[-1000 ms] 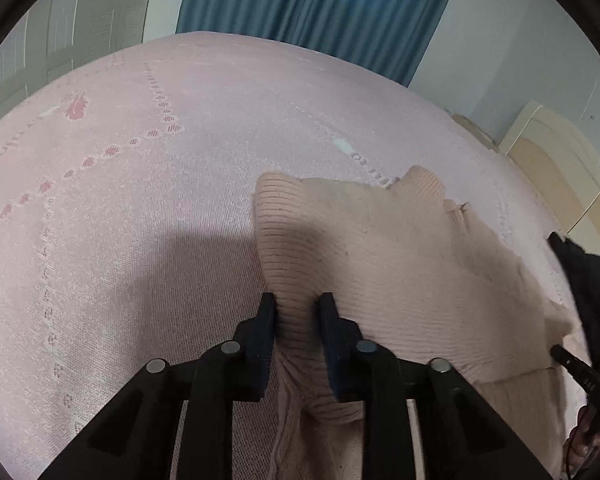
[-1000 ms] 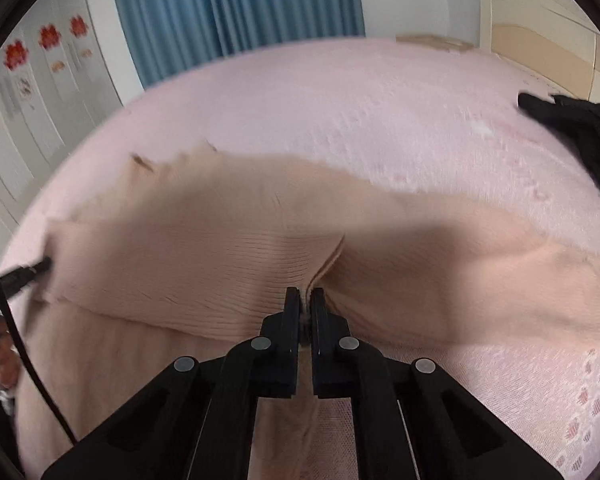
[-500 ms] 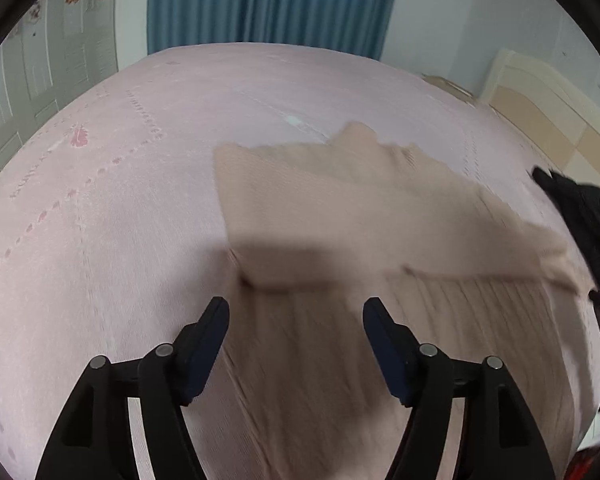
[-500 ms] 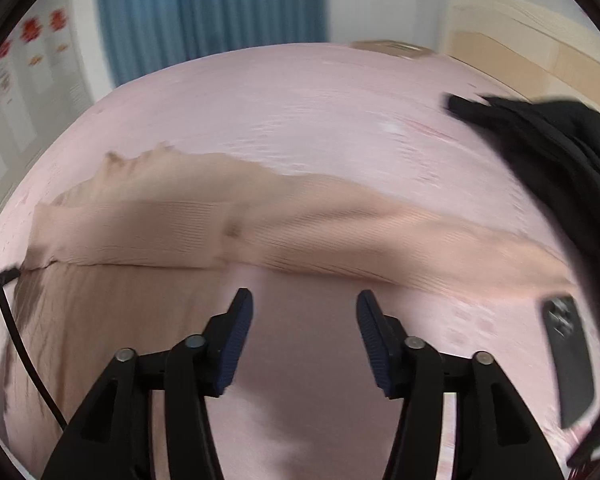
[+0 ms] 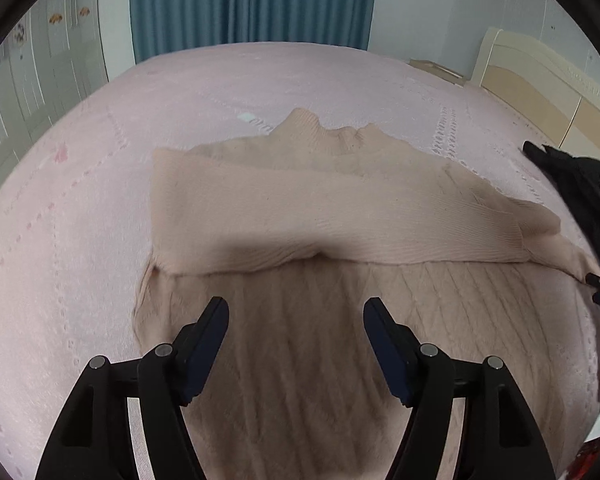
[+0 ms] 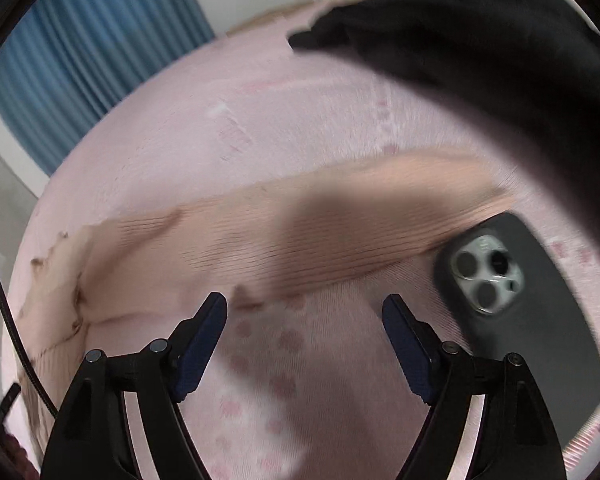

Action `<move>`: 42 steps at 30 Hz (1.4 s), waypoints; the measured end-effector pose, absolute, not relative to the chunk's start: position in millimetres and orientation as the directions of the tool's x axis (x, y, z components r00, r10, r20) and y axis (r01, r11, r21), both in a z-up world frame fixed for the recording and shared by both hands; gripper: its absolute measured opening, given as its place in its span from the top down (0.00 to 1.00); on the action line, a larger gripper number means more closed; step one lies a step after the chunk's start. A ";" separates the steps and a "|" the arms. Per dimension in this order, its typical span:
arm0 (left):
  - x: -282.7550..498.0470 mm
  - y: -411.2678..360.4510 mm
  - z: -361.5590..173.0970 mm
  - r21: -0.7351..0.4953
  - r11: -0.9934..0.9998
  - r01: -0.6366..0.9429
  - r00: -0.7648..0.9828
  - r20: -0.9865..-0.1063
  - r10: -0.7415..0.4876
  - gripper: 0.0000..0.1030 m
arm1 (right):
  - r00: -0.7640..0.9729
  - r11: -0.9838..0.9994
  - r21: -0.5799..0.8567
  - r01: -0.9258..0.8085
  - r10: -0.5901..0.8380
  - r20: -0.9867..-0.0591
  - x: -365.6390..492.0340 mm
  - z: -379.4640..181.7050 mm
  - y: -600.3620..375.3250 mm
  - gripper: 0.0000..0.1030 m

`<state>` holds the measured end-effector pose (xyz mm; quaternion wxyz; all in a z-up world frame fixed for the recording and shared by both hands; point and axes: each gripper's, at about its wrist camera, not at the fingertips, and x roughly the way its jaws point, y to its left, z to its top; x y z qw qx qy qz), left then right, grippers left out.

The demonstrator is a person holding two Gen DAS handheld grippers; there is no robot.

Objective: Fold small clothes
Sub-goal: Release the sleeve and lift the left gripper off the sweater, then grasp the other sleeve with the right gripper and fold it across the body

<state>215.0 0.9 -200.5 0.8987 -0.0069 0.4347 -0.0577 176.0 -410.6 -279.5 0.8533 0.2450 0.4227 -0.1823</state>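
Your left tongs (image 5: 296, 320) hang spread over the near part of the sweater (image 5: 300, 216) with nothing between the jaws; the knit lies flat under them and neither pad touches it. Your right tongs (image 6: 304, 316) are spread as well. Their jaws have just been opening wider, and only bare bedspread (image 6: 260, 128) shows between them, with the sweater's long band lying just beyond the fingertips.

The sweater sits in the middle of the bed, nearer the front edge than the far one. In the left view its sleeves are laid across the chest as one wide strip running side to side, with the collar peaking out behind it and the lower body lying flat toward you. The strip runs out past the body on the right and ends just beside the phone (image 6: 516, 312), which lies face down toward the bed's right edge. A heap of black clothes (image 6: 480, 48) sits beyond the phone, toward the right far corner.

By my reading, the sleeve fold is done and you have let go of it. What is left is to tuck in that trailing right end, then bring the hem up to halve the body. The black heap looks unfolded.
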 end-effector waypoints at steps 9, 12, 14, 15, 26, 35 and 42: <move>221.5 -17.2 -190.5 -0.063 0.992 0.109 0.631 -0.767 -0.118 0.34 | 0.587 0.802 0.225 0.554 -0.184 -0.788 208.3 -284.5 -413.5 0.18; 216.5 -18.5 -187.5 -0.016 0.993 0.118 0.643 -0.761 -0.089 0.34 | 0.581 0.782 0.208 0.588 -0.229 -0.781 215.2 -277.7 -424.2 0.39; 211.4 -14.0 -185.7 -0.004 0.992 0.122 0.646 -0.759 -0.083 0.34 | 0.577 0.777 0.200 0.596 -0.241 -0.780 216.7 -273.6 -433.6 0.53; 209.4 -10.1 -185.3 -0.008 0.993 0.119 0.643 -0.762 -0.083 0.34 | 0.568 0.773 0.187 0.606 -0.257 -0.782 217.0 -271.8 -439.2 0.58; 186.2 65.7 -181.7 -0.117 0.993 0.000 0.624 -0.776 -0.091 0.34 | 0.616 0.824 -0.030 0.565 -0.446 -0.649 213.8 -199.6 -404.2 0.94; 160.9 109.3 -174.7 -0.179 0.983 -0.049 0.625 -0.773 -0.109 0.34 | 0.756 0.931 -0.140 0.336 -0.355 -0.550 261.6 -116.1 -248.3 0.95; 149.9 141.5 -165.8 -0.160 0.985 -0.060 0.642 -0.762 -0.085 0.33 | 0.843 0.990 -0.091 0.104 -0.136 -0.521 299.5 -93.4 -91.6 0.95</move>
